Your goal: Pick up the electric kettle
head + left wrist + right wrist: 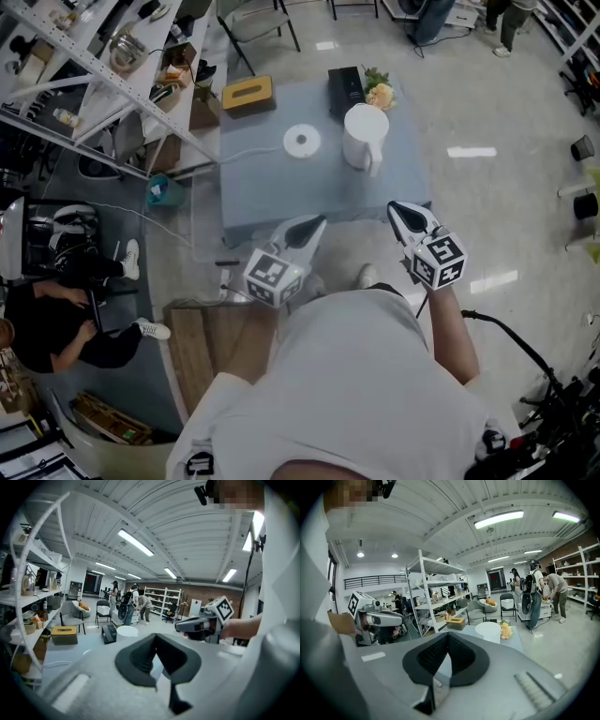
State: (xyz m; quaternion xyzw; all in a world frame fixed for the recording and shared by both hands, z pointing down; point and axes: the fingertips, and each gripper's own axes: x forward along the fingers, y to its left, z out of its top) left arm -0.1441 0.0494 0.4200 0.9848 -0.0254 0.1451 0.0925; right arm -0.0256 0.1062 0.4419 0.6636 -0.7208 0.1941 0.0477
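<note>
White kettle [364, 136] stands well beyond left gripper [317, 223] and right gripper [395, 207], fingers [433, 654] pressed together.

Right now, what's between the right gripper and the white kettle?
Nothing but bare grey tabletop. The head view shows the right gripper by the table's near edge and the white kettle farther back.

The kettle [364, 137] stood on the surface [281, 192], toward its far right. Its base [302, 142] lay just left of it. A tissue box [247, 94] sat at the far left corner. A box [345, 89] and flowers [380, 94] sat behind the kettle. Shelves [84, 56] stood left of the surface. The left gripper [316, 223] and right gripper [398, 208] hung over the near edge.
</note>
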